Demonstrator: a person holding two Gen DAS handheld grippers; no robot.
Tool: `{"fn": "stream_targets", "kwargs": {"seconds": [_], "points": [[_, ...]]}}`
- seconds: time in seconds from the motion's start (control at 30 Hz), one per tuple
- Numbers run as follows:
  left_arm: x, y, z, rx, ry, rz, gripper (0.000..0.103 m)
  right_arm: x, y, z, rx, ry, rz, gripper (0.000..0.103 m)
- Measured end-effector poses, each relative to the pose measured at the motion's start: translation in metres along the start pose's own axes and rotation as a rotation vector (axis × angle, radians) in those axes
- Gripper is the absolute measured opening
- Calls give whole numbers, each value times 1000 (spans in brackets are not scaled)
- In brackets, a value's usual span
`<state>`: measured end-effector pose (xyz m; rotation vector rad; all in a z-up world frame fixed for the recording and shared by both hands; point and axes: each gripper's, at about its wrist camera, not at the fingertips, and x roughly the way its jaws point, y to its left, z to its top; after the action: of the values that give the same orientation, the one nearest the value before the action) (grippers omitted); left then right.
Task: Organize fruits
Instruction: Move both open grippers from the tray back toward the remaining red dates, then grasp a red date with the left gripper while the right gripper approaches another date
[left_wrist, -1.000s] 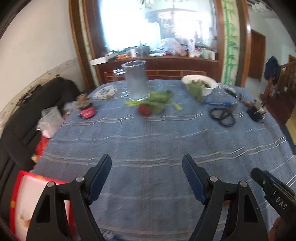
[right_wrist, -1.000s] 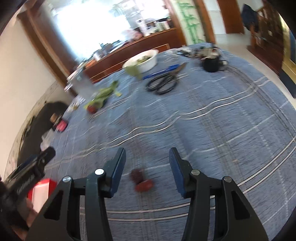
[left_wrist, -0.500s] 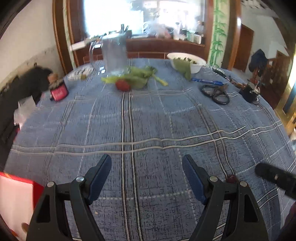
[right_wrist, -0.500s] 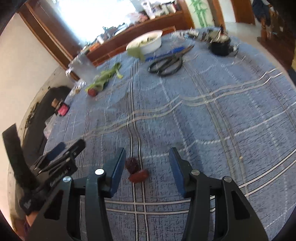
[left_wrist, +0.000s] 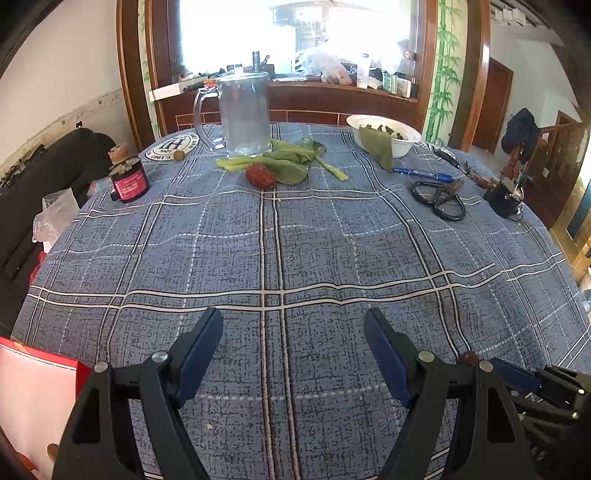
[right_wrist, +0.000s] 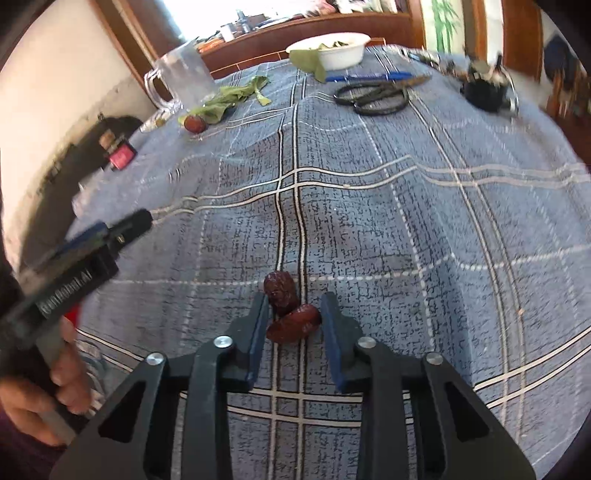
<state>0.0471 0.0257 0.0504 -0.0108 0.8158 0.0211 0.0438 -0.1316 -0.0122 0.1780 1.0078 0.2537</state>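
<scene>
**Ana:** Right wrist view first. What's different from a second ago?

**Ben:** The right gripper (right_wrist: 293, 314) has dropped lower over the two dried red dates (right_wrist: 288, 314), and its jaws, wide a moment back, are closing around them. The nearer date sits between the blue pads; the left pad looks to be touching the farther one, but there's a sliver of gap on the right, so I wouldn't call it a grip yet.

**Ana:** Meaning for the sorting?

**Ben:** I'd judge the pickup is about to land. Two dates lying touching may both get pinched, or one may squirt out.

**Ana:** The left gripper (left_wrist: 293, 350)?

**Ben:** Spread wide, nothing between its fingers, hovering over bare blue plaid tablecloth (left_wrist: 332, 240). It has sunk a little, too.

**Ana:** Count things for me.

**Ben:** Two dates near the table's front edge. One more red fruit (left_wrist: 260, 175) far off against the leafy greens (left_wrist: 291, 162). One glass pitcher (left_wrist: 243, 114), one white bowl (left_wrist: 384, 134), one pair of scissors (left_wrist: 439, 197), one red-labelled jar (left_wrist: 129, 181).
</scene>
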Motion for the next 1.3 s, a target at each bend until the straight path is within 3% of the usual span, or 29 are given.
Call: {"fn": "stream_targets", "kwargs": {"seconds": [0.2,0.27,0.43,0.6,0.77,1.0,1.23,1.3], "points": [[-1,-4,-1,12,-7,-22,79,-4,4,-3,-87,-5,-52,26],[-2,-6,-1,11,-6,-50,79,-8,-6,0,-56,-12,-54,19],[-9,-34,-8,89,-27,-128,79,-32,-50,12,138,-111,-35,19],[-12,-69,-21,219,-58,-165,79,-40,-64,14,219,-148,32,20],[-1,-89,-30,280,-17,-196,78,-48,-75,12,285,-173,57,20],[10,-104,-33,328,33,-240,61,-44,-77,15,320,-169,36,20],[8,-107,-35,324,39,-289,60,-37,-76,15,331,-157,28,20],[12,-108,-35,314,62,-306,50,-33,-76,15,332,-142,21,20]]}}
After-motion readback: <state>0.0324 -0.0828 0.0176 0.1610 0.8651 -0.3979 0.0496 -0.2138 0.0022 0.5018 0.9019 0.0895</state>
